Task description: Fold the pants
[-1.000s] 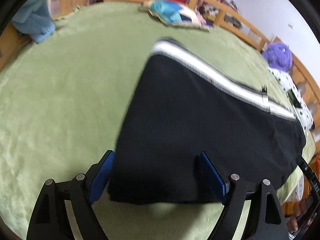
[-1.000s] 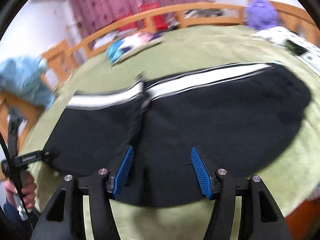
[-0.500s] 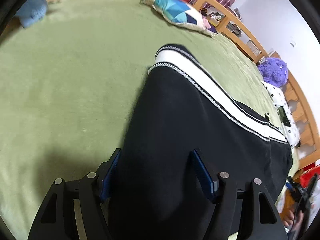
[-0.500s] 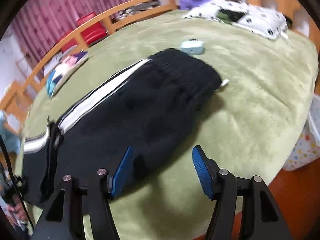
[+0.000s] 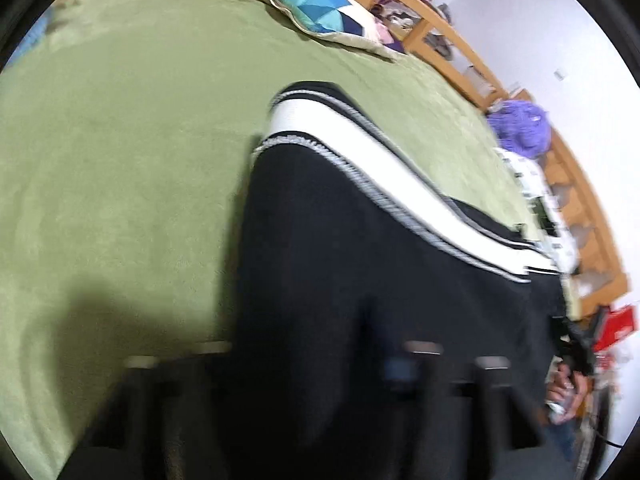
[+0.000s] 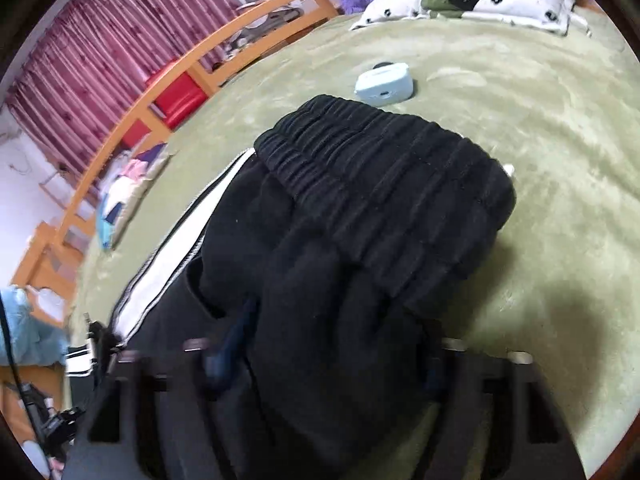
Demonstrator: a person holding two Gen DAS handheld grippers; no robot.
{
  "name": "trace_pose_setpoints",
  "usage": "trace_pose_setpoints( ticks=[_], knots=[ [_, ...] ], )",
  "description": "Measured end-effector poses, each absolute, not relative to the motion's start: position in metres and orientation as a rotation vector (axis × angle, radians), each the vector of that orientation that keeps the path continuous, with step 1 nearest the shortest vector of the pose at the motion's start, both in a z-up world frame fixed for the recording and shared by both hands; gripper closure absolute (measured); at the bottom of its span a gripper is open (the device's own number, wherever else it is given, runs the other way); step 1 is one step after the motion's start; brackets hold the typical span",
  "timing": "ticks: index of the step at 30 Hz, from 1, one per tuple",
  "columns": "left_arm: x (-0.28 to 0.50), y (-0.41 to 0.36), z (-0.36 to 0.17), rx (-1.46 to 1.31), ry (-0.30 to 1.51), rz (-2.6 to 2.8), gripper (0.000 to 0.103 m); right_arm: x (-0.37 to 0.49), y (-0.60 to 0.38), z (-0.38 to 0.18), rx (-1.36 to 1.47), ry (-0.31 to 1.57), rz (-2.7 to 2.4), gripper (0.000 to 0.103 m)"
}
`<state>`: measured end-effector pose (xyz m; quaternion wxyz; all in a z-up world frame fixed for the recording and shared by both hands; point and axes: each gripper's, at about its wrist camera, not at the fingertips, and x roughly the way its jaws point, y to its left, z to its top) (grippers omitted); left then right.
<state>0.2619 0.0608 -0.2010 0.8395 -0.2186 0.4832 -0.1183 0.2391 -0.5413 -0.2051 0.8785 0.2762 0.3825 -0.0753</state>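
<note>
A pair of black fleece pants with a broad white side stripe (image 5: 372,264) lies spread across a bed covered by a moss-green plush blanket (image 5: 120,152). In the left wrist view the left gripper (image 5: 320,364) sits low over the leg end of the garment, heavily blurred; its jaws have just been closing with the black cloth lying between them, and a blue pad (image 5: 398,368) shows faintly at the right finger, but the blur keeps me from telling whether the pads actually press the fabric. The white stripe runs from the hem away toward the right, edged with a grey-flecked trim. In the right wrist view the right gripper (image 6: 332,360) is at the waist end, where the gathered elastic waistband (image 6: 384,192) is bunched and lifted into folds; its jaws have likewise just been closing, and a thick wad of black fleece fills the gap between the blue pads (image 6: 234,340), which appear to pinch it from both sides. Just beyond the waistband a small pale-blue plastic case (image 6: 384,88) rests on the blanket, apart from the pants. Farther off lie a white pillow with black flower dots (image 6: 480,0), a purple fluffy toy (image 5: 520,128), and a cushion patched in blue and teal triangles (image 5: 324,12) near the orange wooden bed rail (image 6: 168,92). Magenta curtains (image 6: 100,64) hang behind.
</note>
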Motion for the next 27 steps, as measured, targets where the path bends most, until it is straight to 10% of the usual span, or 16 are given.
trace_pose_setpoints(
  ticks=[2, 16, 27],
  knots=[
    [0.259, 0.066, -0.194, -0.486, 1.004, -0.268, 0.093, 0.232, -0.528, -0.184, 0.565, 0.736, -0.164, 0.08],
    [0.205, 0.144, -0.089, -0.468, 0.819, -0.197, 0.094, 0.219, -0.367, -0.025, 0.47, 0.528, 0.114, 0.084],
    [0.153, 0.234, -0.157, -0.489, 0.943, 0.017, 0.089, 0.232, -0.335, -0.145, 0.378, 0.841, 0.028, 0.075]
  ],
)
